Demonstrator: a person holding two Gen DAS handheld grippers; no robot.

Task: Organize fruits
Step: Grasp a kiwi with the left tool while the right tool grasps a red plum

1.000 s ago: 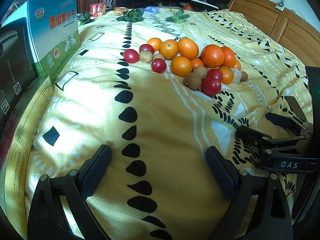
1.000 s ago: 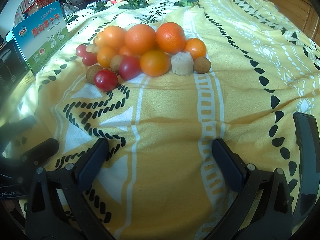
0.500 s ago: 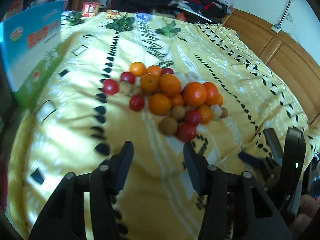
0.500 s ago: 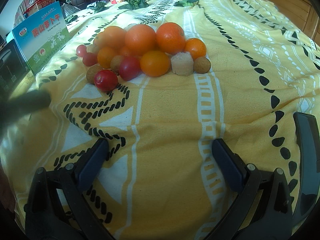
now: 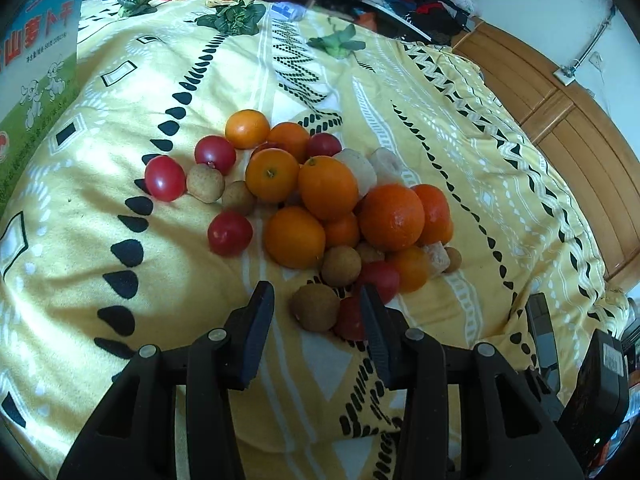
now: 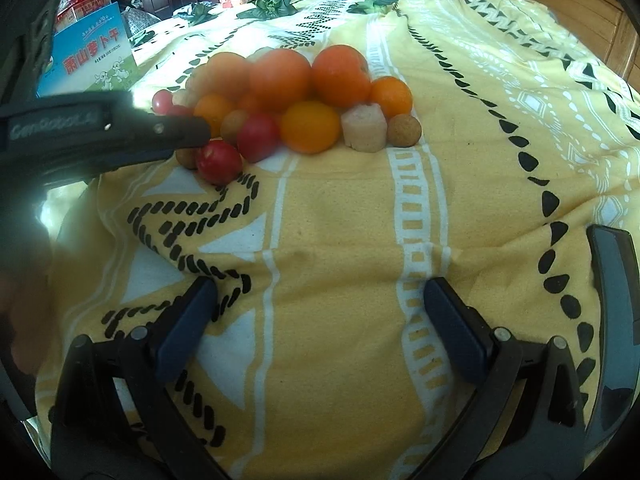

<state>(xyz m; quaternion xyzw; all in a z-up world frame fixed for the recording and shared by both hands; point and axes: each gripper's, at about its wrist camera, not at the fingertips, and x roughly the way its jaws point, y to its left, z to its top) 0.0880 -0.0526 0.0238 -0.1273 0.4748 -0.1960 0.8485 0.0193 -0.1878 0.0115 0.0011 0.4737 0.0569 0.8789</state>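
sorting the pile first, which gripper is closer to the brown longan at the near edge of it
Left. The left gripper has its open fingers on either side of the brown longan; the right gripper hangs open over bare blanket, well short of the pile.

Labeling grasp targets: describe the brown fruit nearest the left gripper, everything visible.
The brown fruit is small, round, with a dull tan, slightly rough skin, apparently a longan; it looks whole. It sits on the yellow patterned bedspread at the near edge of the fruit pile, just ahead of the left gripper, roughly between its open fingers, not clamped. A red tomato presses against its right side; another brown fruit lies just behind.
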